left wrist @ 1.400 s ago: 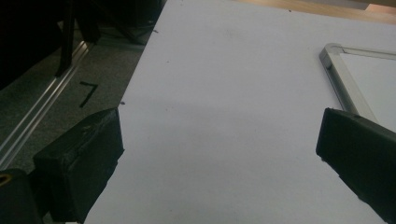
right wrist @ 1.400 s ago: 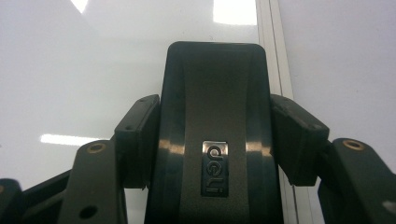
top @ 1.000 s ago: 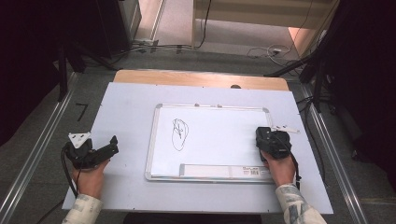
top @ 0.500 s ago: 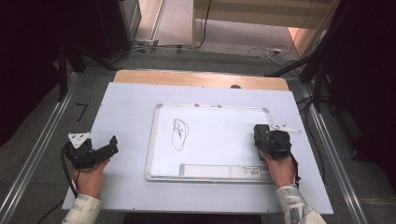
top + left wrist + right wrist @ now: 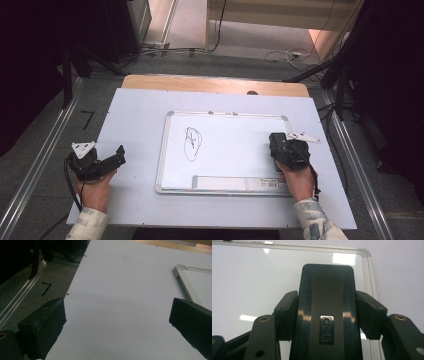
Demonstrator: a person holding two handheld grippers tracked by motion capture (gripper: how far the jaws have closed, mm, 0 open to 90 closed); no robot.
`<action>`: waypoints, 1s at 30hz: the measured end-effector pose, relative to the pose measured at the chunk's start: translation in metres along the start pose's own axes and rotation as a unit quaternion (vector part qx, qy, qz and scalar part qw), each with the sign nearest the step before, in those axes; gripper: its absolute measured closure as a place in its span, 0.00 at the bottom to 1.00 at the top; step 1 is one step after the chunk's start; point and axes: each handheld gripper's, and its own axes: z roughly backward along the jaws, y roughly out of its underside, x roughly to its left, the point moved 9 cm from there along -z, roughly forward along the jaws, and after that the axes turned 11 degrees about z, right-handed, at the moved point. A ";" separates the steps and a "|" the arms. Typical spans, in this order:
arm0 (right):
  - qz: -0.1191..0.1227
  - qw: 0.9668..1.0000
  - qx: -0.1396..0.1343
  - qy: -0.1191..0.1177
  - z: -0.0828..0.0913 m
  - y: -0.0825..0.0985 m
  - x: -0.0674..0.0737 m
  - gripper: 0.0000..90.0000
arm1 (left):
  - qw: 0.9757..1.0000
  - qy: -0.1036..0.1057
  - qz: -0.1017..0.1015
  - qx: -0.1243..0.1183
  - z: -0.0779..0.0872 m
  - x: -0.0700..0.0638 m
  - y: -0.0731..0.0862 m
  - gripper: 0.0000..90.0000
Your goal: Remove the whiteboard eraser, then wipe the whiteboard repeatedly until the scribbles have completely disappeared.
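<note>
High view: the right gripper (image 5: 278,144) rests on the whiteboard (image 5: 225,150), near the board's right edge, with a black eraser (image 5: 276,141) pinched between its jaws. The whiteboard lies flat on the middle of the counter (image 5: 135,115), closer to the counter's right edge than its left. A scribble (image 5: 191,144) in dark ink sits on the left half of the board, well apart from the eraser. A long label strip (image 5: 235,183) runs along the board's near edge.

The left gripper (image 5: 118,157) lies on the counter near its left edge, beside the board but not touching it, jaws spread with nothing between them.

Right gripper view brings the eraser (image 5: 327,312) up close: its glossy black back carries a small metal logo plate, and the gripper's fingers (image 5: 287,315) press on its two long sides. Beyond it the rounded corner of the board's metal frame (image 5: 364,252) shows, with the bare white surface under the eraser.

Left gripper view looks along the pale counter (image 5: 120,302) between the two widely parted jaws, and catches one corner of the board's frame (image 5: 185,285) at the right, plus the grey floor (image 5: 37,287) off the counter's edge at the left.
</note>
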 end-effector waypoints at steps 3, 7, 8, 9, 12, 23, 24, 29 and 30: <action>0.001 1.000 -0.001 -0.002 0.000 -0.001 0.002 0.41 | 1.000 0.000 -0.003 0.000 -0.001 -0.001 0.000 0.01; 0.005 1.000 -0.001 -0.005 -0.001 -0.002 0.005 0.41 | 1.000 0.001 -0.003 -0.001 0.000 -0.001 0.000 0.01; 0.006 1.000 -0.002 -0.005 0.000 -0.002 0.006 0.41 | 1.000 0.001 -0.002 -0.002 0.000 -0.001 0.000 0.01; 0.007 1.000 -0.002 -0.006 0.000 -0.002 0.007 0.41 | 1.000 0.000 -0.002 -0.002 0.000 0.000 0.000 0.01; 0.010 1.000 -0.002 -0.010 0.000 -0.003 0.011 0.41 | 1.000 -0.001 -0.002 -0.001 0.000 0.000 0.000 0.01; 0.030 0.999 -0.004 -0.035 -0.001 -0.011 0.038 0.41 | 1.000 -0.001 -0.003 -0.001 0.000 0.000 0.000 0.01; 0.032 0.999 -0.006 -0.041 -0.001 -0.013 0.043 0.41 | 1.000 -0.001 -0.003 -0.001 0.000 0.000 0.000 0.01; 0.046 0.997 -0.009 -0.062 -0.004 -0.023 0.070 0.41 | 1.000 -0.001 -0.004 -0.002 0.001 -0.001 0.000 0.01; 0.050 0.997 -0.009 -0.066 -0.005 -0.024 0.075 0.41 | 1.000 -0.001 -0.005 -0.002 0.001 -0.001 0.000 0.01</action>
